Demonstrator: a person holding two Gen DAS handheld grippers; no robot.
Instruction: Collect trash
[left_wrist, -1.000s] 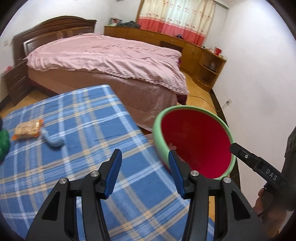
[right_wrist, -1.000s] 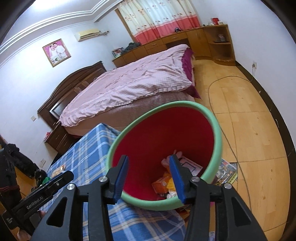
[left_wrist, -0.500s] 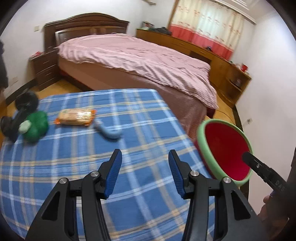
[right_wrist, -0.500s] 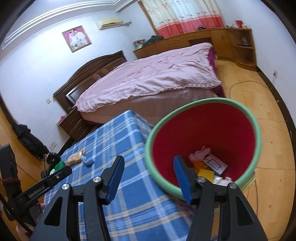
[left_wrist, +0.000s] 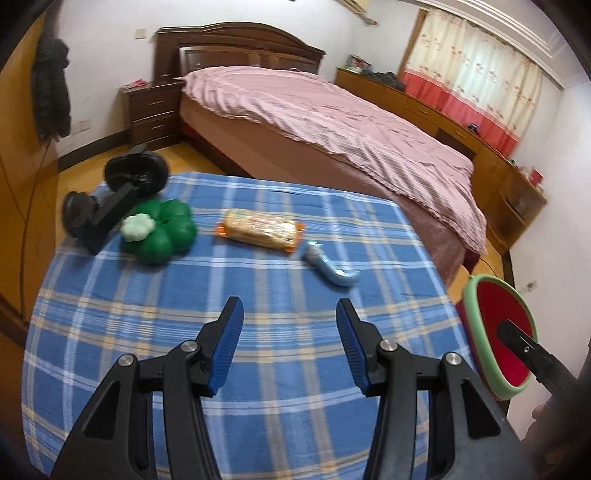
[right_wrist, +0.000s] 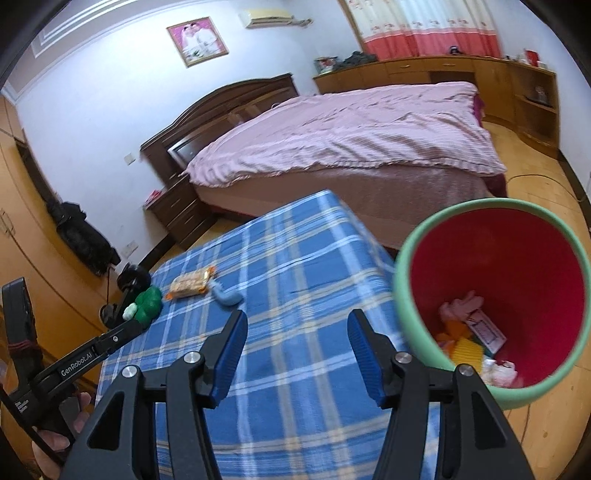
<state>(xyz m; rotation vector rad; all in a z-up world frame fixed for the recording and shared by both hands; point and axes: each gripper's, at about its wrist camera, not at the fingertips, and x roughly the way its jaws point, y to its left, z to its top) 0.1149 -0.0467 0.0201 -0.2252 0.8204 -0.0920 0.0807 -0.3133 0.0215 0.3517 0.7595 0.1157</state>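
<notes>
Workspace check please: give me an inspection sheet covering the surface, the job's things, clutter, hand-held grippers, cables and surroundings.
Surface: table under a blue plaid cloth, flat.
Job's things: snack wrapper and squeezed blue tube lie apart on the cloth; bin with green rim and red inside stands off the table's edge, trash already in its bottom.
Clutter: green clover toy on the cloth; black stand at the far corner.
Grippers: left hand-held gripper open, holding nothing; right hand-held gripper open, jaws just widened, nothing between them.
Cables: a thin cord on the floor by the bed.
Surroundings: bed, nightstand, curtains.
</notes>
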